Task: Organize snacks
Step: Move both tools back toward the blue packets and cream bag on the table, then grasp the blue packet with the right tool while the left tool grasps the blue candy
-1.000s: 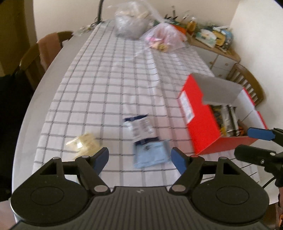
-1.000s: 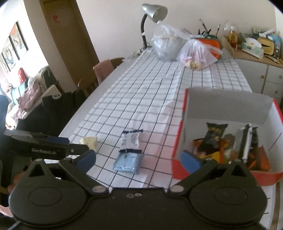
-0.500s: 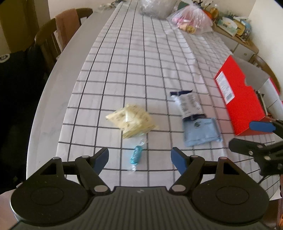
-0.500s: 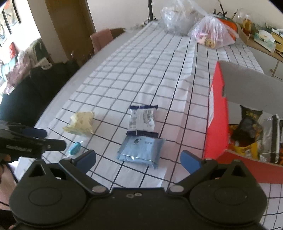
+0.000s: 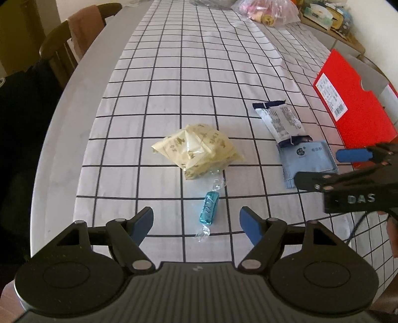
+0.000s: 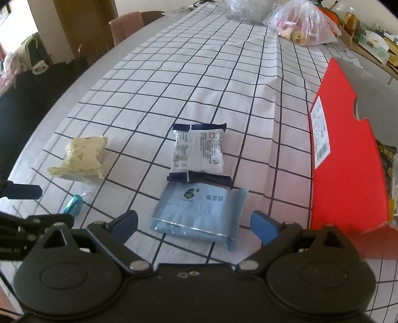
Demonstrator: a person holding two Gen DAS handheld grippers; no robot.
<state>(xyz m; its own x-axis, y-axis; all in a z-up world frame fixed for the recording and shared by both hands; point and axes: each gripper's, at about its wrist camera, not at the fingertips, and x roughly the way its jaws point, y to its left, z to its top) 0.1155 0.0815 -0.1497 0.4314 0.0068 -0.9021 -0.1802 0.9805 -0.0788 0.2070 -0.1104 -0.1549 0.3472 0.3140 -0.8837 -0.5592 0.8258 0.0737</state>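
Observation:
My left gripper [image 5: 196,222] is open just above a teal wrapped candy [image 5: 209,206], which lies between its blue fingertips without being touched. Beyond the candy lies a pale yellow packet [image 5: 197,149]. My right gripper [image 6: 194,222] has its jaws closing around the near end of a light blue flat pack [image 6: 199,210]; the pads do not touch it. Past that pack lies a white and navy snack pack [image 6: 199,150]. A red box [image 6: 348,159] with snacks inside stands open at the right. In the left wrist view the right gripper [image 5: 328,166] hangs over the blue pack [image 5: 308,159].
A white cloth with a black grid [image 5: 199,74] covers the grey table [image 5: 64,129]. Two clear plastic bags [image 6: 301,22] sit at the far end. Chairs [image 5: 74,39] stand along the left side, and a cluttered sideboard [image 6: 373,47] is at the far right.
Both grippers have come down and closer to the table. The candy and the yellow packet came into the left wrist view. The blue pack now sits between the right fingertips.

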